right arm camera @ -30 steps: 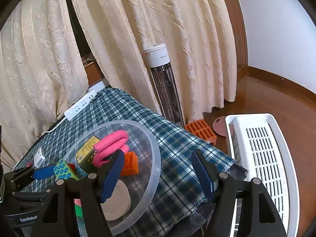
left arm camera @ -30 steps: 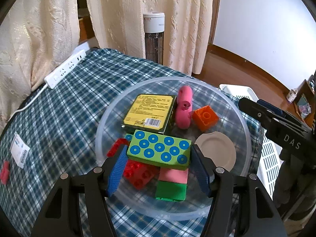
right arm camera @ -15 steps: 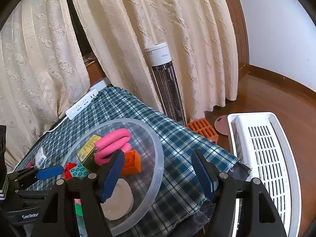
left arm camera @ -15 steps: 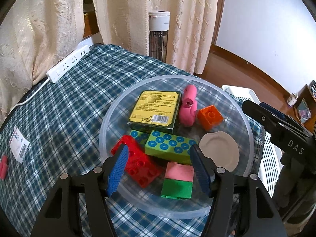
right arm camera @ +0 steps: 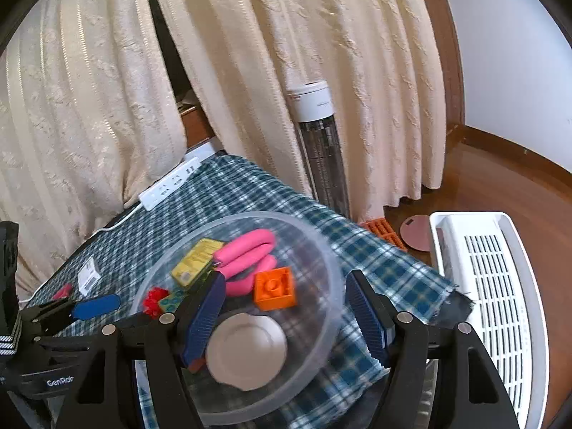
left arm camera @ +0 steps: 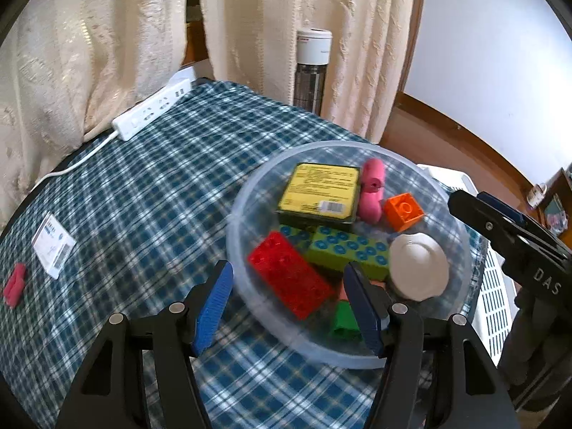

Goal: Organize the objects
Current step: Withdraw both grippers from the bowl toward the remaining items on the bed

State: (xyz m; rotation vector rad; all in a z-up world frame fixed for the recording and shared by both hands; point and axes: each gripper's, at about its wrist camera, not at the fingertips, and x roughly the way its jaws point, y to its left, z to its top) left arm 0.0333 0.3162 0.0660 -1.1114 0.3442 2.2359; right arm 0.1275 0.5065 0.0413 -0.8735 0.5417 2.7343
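Left wrist view is showing the left gripper gaping wide, empty, over the bowl at the desk's 3 o'clock edge; right gripper is hanging open too; remaining red clip at 9 o'clock looks light, rigid; pinching its midsection seems best.

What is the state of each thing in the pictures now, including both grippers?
left gripper: open, empty, over the bowl's near rim
right gripper: open, empty, above the bowl
clear bowl: upright on the plaid cloth, filled with items
green block: lying in the bowl, released
red block: lying flat in the bowl
yellow box: lying flat in the bowl
white card: flat on the cloth, outside the bowl
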